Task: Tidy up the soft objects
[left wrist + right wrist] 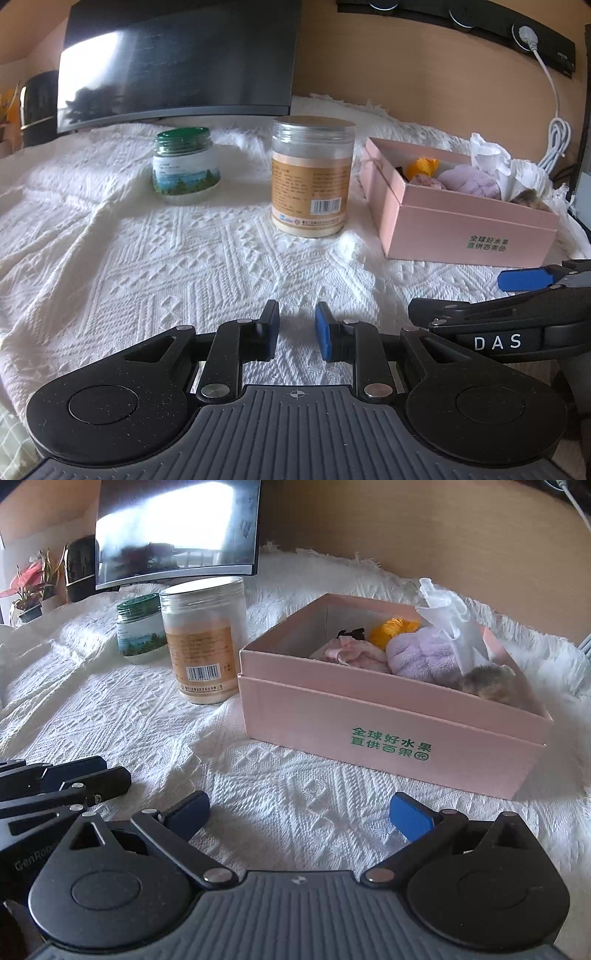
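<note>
A pink cardboard box with green lettering stands on the white bedspread; it also shows in the left wrist view. Inside lie a lilac towel, a yellow soft item, a pink cloth, a brown furry item and a crumpled clear glove. My left gripper hovers low over the bedspread, empty, jaws a small gap apart. My right gripper is wide open and empty, just in front of the box.
A tall clear jar with an orange label and a small green-lidded jar stand left of the box. A dark monitor stands behind them. A white cable hangs at the wall on the right.
</note>
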Tool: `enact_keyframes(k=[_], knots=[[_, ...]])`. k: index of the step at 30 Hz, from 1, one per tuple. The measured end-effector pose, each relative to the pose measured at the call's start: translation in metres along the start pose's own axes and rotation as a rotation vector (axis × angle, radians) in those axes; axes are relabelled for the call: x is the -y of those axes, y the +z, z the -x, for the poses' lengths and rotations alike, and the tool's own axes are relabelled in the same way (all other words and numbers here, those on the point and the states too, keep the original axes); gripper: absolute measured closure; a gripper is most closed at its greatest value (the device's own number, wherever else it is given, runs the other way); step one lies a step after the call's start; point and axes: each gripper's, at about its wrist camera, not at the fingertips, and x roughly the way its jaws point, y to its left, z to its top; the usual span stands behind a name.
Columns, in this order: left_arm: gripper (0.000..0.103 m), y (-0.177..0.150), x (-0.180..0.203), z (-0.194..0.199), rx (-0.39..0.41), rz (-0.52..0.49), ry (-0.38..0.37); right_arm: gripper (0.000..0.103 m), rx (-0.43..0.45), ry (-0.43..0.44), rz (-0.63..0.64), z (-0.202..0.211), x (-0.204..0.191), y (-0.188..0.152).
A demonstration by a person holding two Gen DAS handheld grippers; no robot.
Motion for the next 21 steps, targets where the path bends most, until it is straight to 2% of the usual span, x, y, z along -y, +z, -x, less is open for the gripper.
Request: enact_keyframes(k=[21], knots=[[0.079, -0.0008, 0.0017, 0.0011, 0.007, -0.003, 0.003, 0.000, 0.000, 0.000, 0.000, -0.0002, -0.0005, -0.0006]])
